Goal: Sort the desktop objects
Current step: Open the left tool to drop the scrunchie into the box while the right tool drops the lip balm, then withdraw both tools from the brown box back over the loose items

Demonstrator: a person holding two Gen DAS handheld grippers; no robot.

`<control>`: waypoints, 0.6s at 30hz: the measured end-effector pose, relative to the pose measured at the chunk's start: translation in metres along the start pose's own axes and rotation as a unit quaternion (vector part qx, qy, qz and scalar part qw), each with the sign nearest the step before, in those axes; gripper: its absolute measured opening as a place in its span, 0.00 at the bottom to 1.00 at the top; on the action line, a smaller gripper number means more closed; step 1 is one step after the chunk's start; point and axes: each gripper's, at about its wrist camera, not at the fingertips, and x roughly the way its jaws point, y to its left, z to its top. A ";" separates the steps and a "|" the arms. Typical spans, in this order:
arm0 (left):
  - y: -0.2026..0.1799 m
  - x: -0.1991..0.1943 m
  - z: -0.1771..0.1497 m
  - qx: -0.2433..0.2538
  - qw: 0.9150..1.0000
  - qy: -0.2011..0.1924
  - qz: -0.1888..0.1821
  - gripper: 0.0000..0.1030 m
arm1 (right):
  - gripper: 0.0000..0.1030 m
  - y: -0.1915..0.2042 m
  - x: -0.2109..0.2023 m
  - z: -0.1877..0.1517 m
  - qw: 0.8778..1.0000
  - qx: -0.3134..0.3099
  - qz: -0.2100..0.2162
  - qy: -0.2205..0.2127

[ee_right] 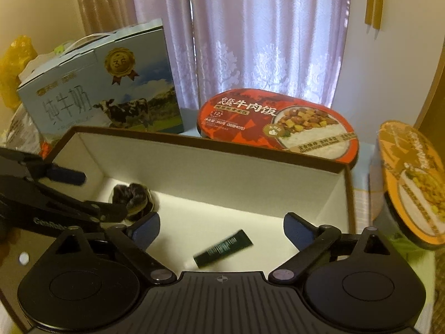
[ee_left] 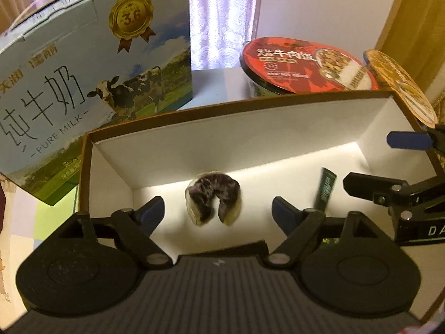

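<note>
An open cardboard box (ee_left: 250, 136) with a white inside and brown rim fills the middle of both views (ee_right: 250, 183). A dark furry hair scrunchie (ee_left: 213, 198) lies on its floor, just ahead of my open, empty left gripper (ee_left: 218, 213). It also shows at the box's left in the right wrist view (ee_right: 133, 199). A small dark green tube (ee_right: 222, 247) with a white cap lies on the box floor below my open, empty right gripper (ee_right: 221, 229). The tube stands at the right in the left wrist view (ee_left: 326, 189).
A blue milk carton (ee_left: 83, 83) stands behind the box at the left (ee_right: 103, 91). A red beef-rice bowl (ee_right: 278, 123) sits behind the box (ee_left: 306, 66). An orange-lidded bowl (ee_right: 411, 183) stands at the right. Pale curtains (ee_right: 250, 33) hang at the back.
</note>
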 end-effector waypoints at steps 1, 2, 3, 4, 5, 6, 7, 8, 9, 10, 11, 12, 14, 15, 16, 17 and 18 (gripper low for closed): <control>-0.001 -0.004 -0.002 0.004 1.000 -0.004 0.001 0.86 | 0.94 0.000 -0.004 -0.002 1.000 -0.005 -0.001 -0.002; -0.001 -0.008 -0.003 0.007 1.000 -0.007 -0.001 0.87 | 0.95 0.001 -0.009 -0.003 1.000 -0.009 -0.003 -0.004; -0.002 -0.012 -0.005 0.008 1.000 -0.009 -0.003 0.87 | 0.96 0.001 -0.012 -0.005 1.000 -0.010 -0.005 -0.007; -0.002 -0.016 -0.006 0.006 1.000 -0.010 -0.005 0.87 | 0.98 0.001 -0.017 -0.007 1.000 -0.011 -0.005 -0.009; -0.002 -0.020 -0.008 0.003 1.000 -0.011 -0.009 0.87 | 0.98 0.002 -0.021 -0.008 1.000 -0.011 -0.005 -0.011; -0.003 -0.024 -0.009 -0.001 1.000 -0.012 -0.011 0.87 | 0.98 0.002 -0.026 -0.010 1.000 -0.011 -0.004 -0.012; -0.003 -0.029 -0.011 -0.006 1.000 -0.013 -0.009 0.89 | 0.98 0.003 -0.031 -0.012 1.000 -0.010 -0.004 -0.013; -0.004 -0.034 -0.013 -0.009 1.000 -0.016 -0.008 0.89 | 0.98 0.004 -0.036 -0.015 1.000 -0.010 -0.003 -0.014; -0.004 -0.039 -0.015 -0.011 1.000 -0.019 -0.007 0.89 | 0.98 0.005 -0.040 -0.018 1.000 -0.009 -0.004 -0.015; -0.005 -0.044 -0.017 -0.012 1.000 -0.022 -0.006 0.89 | 0.98 0.006 -0.045 -0.021 1.000 -0.008 -0.006 -0.015; -0.006 -0.050 -0.020 -0.013 1.000 -0.025 -0.003 0.89 | 0.98 0.007 -0.050 -0.023 1.000 -0.008 -0.007 -0.015; -0.007 -0.057 -0.023 -0.015 0.999 -0.028 -0.001 0.90 | 0.98 0.009 -0.054 -0.026 1.000 -0.009 -0.009 -0.015; -0.009 -0.068 -0.029 -0.016 0.999 -0.034 0.001 0.90 | 0.98 0.013 -0.064 -0.031 1.000 -0.010 -0.015 -0.015; -0.010 -0.075 -0.033 -0.018 0.999 -0.037 0.002 0.91 | 0.98 0.014 -0.070 -0.035 1.000 -0.011 -0.017 -0.015; -0.011 -0.081 -0.036 -0.020 0.999 -0.038 0.004 0.91 | 0.98 0.016 -0.075 -0.038 1.000 -0.010 -0.018 -0.015; -0.012 -0.087 -0.040 -0.021 0.999 -0.042 0.005 0.91 | 0.98 0.017 -0.081 -0.041 1.000 -0.008 -0.019 -0.018; -0.013 -0.093 -0.044 -0.024 0.999 -0.044 0.006 0.93 | 0.98 0.019 -0.087 -0.045 1.000 -0.006 -0.018 -0.021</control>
